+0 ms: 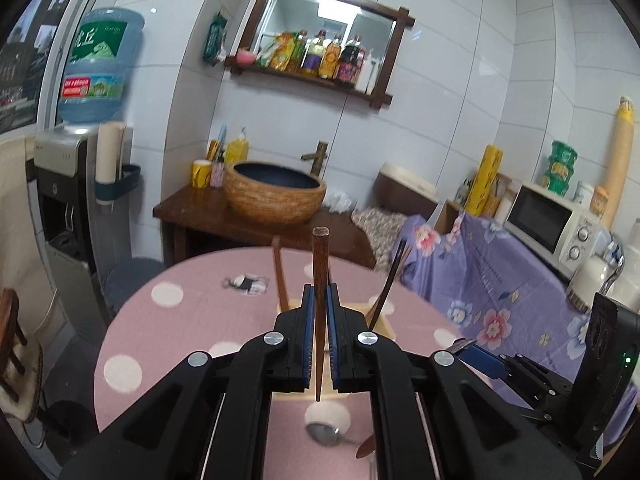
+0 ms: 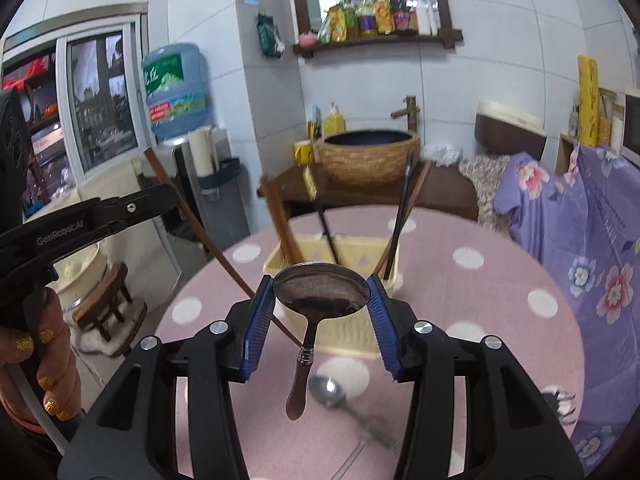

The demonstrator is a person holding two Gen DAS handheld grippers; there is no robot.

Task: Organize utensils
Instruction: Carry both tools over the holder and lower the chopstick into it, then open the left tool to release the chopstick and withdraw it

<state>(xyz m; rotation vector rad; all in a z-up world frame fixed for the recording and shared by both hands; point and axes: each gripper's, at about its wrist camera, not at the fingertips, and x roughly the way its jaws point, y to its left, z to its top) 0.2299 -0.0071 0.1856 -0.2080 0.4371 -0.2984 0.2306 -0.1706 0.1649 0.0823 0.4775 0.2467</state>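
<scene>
My left gripper [image 1: 320,300] is shut on a brown wooden chopstick [image 1: 320,264], which stands upright between the blue pads above the table. In the right wrist view the same chopstick [image 2: 224,260] slants across the left. My right gripper [image 2: 320,292] is shut on a metal spoon [image 2: 320,290], gripped by its bowl, with the brown handle hanging down. Just beyond both grippers stands a cream basket [image 2: 360,252] holding several upright utensils. Another metal spoon [image 2: 328,392] lies on the pink dotted tablecloth [image 2: 460,320] beneath the grippers. That lying spoon [image 1: 324,432] also shows under the left gripper.
Behind the round table are a wooden stand with a woven basin [image 1: 276,192] and a water dispenser [image 1: 68,184]. A purple flowered cloth [image 1: 480,264] and a microwave [image 1: 552,224] are to the right. A small wooden stool [image 2: 104,300] stands at left, near a person's hand [image 2: 36,356].
</scene>
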